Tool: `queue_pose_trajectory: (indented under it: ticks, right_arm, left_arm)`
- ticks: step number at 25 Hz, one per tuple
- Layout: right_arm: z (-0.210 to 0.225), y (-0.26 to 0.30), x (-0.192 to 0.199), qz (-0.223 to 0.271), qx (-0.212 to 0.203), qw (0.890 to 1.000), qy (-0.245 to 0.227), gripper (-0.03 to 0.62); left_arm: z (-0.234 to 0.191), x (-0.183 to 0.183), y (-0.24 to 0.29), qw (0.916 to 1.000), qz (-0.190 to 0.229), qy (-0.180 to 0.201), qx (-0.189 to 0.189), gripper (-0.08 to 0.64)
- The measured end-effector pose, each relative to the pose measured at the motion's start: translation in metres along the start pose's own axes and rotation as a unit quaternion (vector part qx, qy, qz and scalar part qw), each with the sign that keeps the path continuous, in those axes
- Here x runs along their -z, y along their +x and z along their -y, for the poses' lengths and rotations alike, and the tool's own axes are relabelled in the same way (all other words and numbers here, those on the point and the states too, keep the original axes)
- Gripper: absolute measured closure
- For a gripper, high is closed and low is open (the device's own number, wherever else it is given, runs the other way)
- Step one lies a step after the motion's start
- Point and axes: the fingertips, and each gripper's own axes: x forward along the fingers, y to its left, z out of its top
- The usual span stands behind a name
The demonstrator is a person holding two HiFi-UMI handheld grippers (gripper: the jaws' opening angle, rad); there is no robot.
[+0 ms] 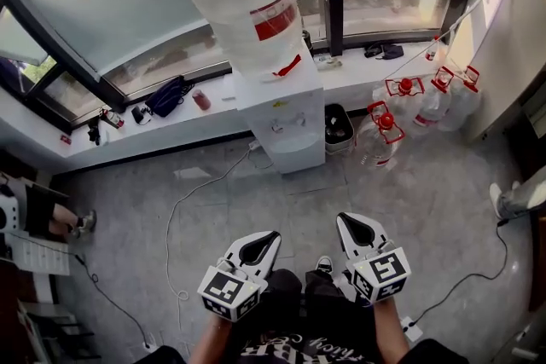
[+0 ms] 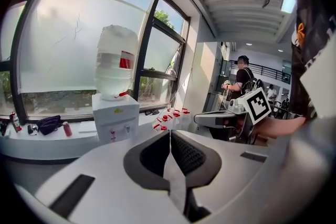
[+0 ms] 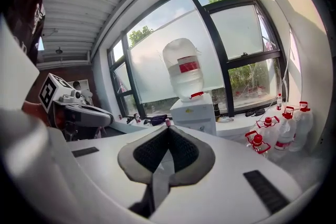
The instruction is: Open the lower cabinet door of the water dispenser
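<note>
The white water dispenser (image 1: 286, 111) stands against the window ledge with a large clear bottle (image 1: 243, 0) on top. Its lower cabinet door (image 1: 296, 153) faces me and looks closed. Both grippers hover over the grey floor well short of it. My left gripper (image 1: 275, 234) is shut with nothing between its jaws, and so is my right gripper (image 1: 341, 219). In the left gripper view the closed left gripper (image 2: 169, 132) points toward the dispenser (image 2: 115, 115). The right gripper (image 3: 168, 126) also aims at the dispenser (image 3: 194, 113).
Spare water jugs with red caps (image 1: 426, 102) and a black bin (image 1: 339, 128) stand right of the dispenser. A white cable (image 1: 183, 209) trails across the floor to its left. A dark bag (image 1: 166, 95) lies on the ledge. A seated person (image 1: 51, 217) is at far left.
</note>
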Motion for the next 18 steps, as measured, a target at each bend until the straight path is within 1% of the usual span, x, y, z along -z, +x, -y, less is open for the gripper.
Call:
queue_pose_trajectory:
  ticks: [2, 4, 9, 11, 14, 18]
  right_arm:
    - [0.009, 0.009, 0.003, -0.007, -0.001, 1.000, 0.005, 0.581]
    - [0.018, 0.019, 0.007, -0.013, 0.001, 1.000, 0.008, 0.581]
    - [0.042, 0.060, 0.018, -0.011, 0.012, 1.000, 0.007, 0.581]
    - [0.053, 0.077, 0.019, -0.009, 0.020, 1.000, -0.003, 0.581]
    - [0.072, 0.105, 0.017, -0.003, 0.037, 0.999, -0.014, 0.581]
    - [0.107, 0.149, 0.019, -0.002, 0.070, 0.997, -0.020, 0.581]
  left_arm:
    - [-0.005, -0.002, 0.008, 1.0000, -0.004, -0.002, -0.002, 0.540]
    - [-0.013, -0.004, 0.018, 1.0000, -0.004, 0.005, -0.002, 0.540]
    - [-0.049, -0.009, 0.050, 0.9994, 0.016, 0.028, 0.008, 0.540]
    - [-0.064, -0.011, 0.065, 0.9990, 0.018, 0.035, 0.020, 0.540]
    - [-0.082, -0.016, 0.086, 0.9972, 0.016, 0.053, 0.050, 0.540]
    - [-0.111, -0.017, 0.120, 0.9923, -0.002, 0.086, 0.089, 0.540]
